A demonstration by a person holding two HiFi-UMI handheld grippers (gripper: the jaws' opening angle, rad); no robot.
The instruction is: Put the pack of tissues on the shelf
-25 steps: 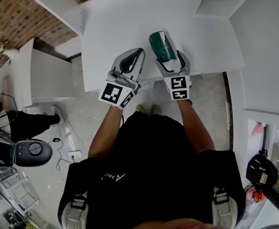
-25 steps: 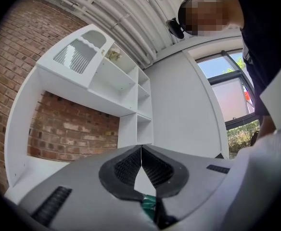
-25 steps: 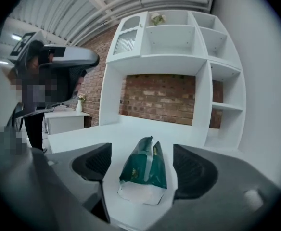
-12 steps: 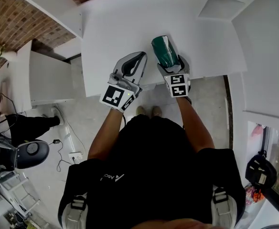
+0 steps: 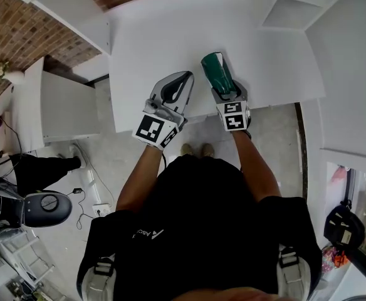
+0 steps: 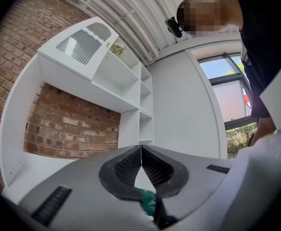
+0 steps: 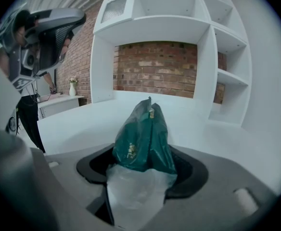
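The pack of tissues (image 5: 217, 71) has small gold print on its green wrapper, too small to read. Its long axis runs up the head view, tilted slightly left, with the green end pointing away from the person and the clear end in the jaws. It sits just right of centre, above the desk (image 5: 151, 42) near its front edge. The right hand-held gripper (image 5: 222, 85) has just been closing its jaws, and they now clasp the pack at a fairly wide spread. Just to the left, the left hand-held gripper (image 5: 187, 76) has its jaw tips together and holds nothing.
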